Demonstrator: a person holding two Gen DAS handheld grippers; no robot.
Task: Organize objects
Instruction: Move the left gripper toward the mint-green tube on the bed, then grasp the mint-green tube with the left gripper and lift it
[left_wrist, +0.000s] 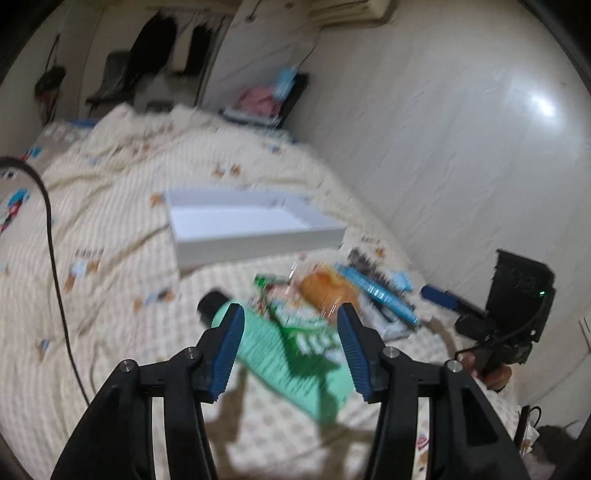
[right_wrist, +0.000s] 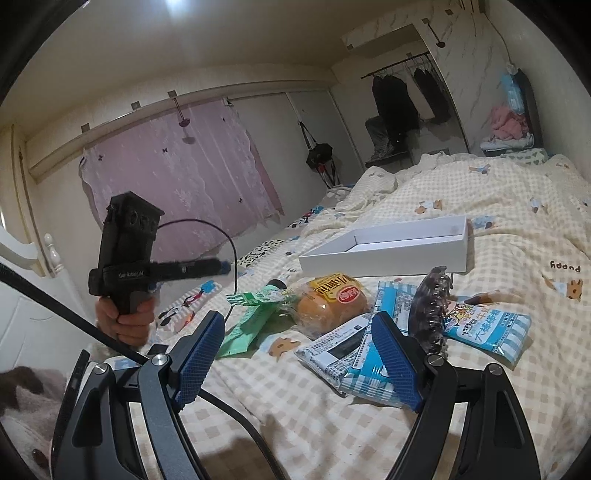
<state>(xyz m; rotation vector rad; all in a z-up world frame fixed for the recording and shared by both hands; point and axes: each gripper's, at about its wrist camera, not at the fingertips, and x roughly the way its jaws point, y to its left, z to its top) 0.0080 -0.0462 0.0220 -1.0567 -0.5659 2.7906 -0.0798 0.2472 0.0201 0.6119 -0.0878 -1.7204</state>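
On the checked bedspread lies a green tube (left_wrist: 273, 350) (right_wrist: 247, 325) with a black cap. Beside it are a wrapped bun (left_wrist: 325, 288) (right_wrist: 332, 306), blue-and-white packets (left_wrist: 376, 291) (right_wrist: 354, 354) and a dark claw hair clip (right_wrist: 432, 310). Beyond them sits a shallow white box (left_wrist: 255, 229) (right_wrist: 384, 251), empty. My left gripper (left_wrist: 291, 314) hovers over the tube, open, with the pads clear of it. In the right wrist view a hand holds it off the bed at the left, its fingers (right_wrist: 192, 266) edge-on. My right gripper (right_wrist: 299, 354) is open above the nearest packet, gripping nothing.
A black cable (left_wrist: 55, 258) trails across the bed's left side. A white wall (left_wrist: 443, 147) runs close along the right. Folded clothes (right_wrist: 506, 125) are piled at the head of the bed. A pink curtain (right_wrist: 177, 177) and hanging dark garments (right_wrist: 395, 103) stand beyond.
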